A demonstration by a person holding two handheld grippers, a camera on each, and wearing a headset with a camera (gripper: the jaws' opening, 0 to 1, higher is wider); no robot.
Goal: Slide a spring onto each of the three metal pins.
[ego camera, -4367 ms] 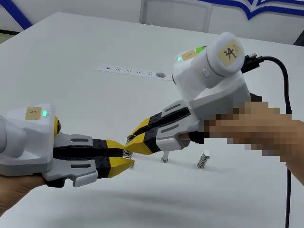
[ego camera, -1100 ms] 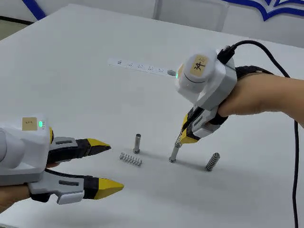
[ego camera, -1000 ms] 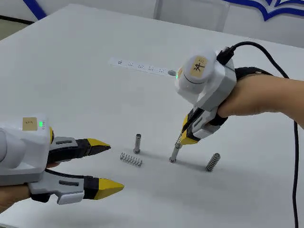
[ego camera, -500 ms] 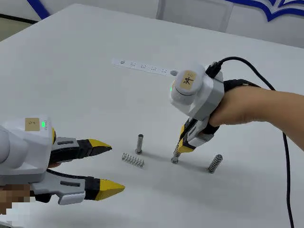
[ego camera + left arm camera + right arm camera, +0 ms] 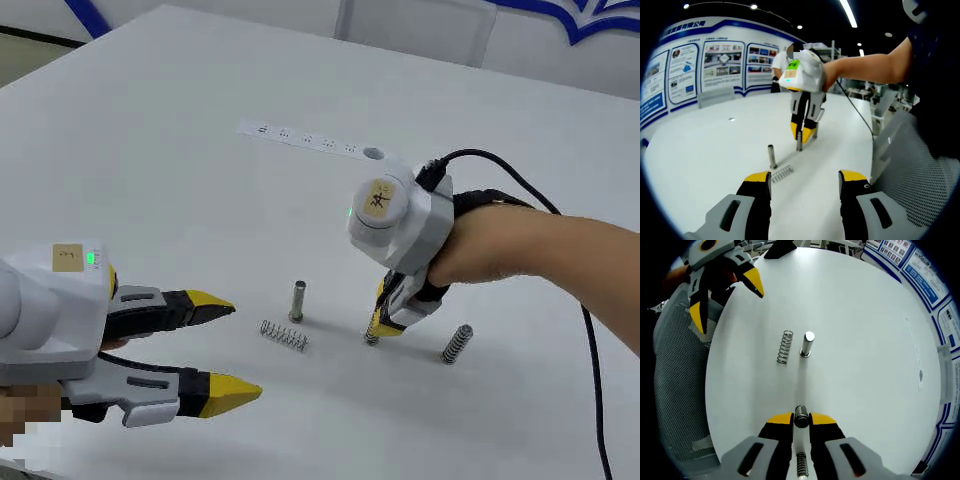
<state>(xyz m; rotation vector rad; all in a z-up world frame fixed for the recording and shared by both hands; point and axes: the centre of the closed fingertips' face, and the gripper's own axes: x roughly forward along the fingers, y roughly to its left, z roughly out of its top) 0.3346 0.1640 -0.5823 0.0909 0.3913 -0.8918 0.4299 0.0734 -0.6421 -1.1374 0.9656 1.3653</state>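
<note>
- White workbench (image 5: 150, 150) carries the work; a power strip (image 5: 310, 140) lies far back, well apart from it.
- Right gripper (image 5: 378, 328) points down, jaws pinched on the gripped spring (image 5: 800, 415), which is threaded over the middle pin (image 5: 799, 144).
- Step in hand, I judge: seating that spring. The next move calls for letting go and lifting straight up.
- Left gripper (image 5: 236, 348) hovers with its jaws wide apart, holding nothing.
- Loose spring (image 5: 283, 335) lies flat just beside the bare pin (image 5: 298, 300).
- Right-hand spring (image 5: 456, 343) stands tilted, seemingly on its pin already.
- Cable (image 5: 595, 400) trails off to the right; nothing blocks the pins.
</note>
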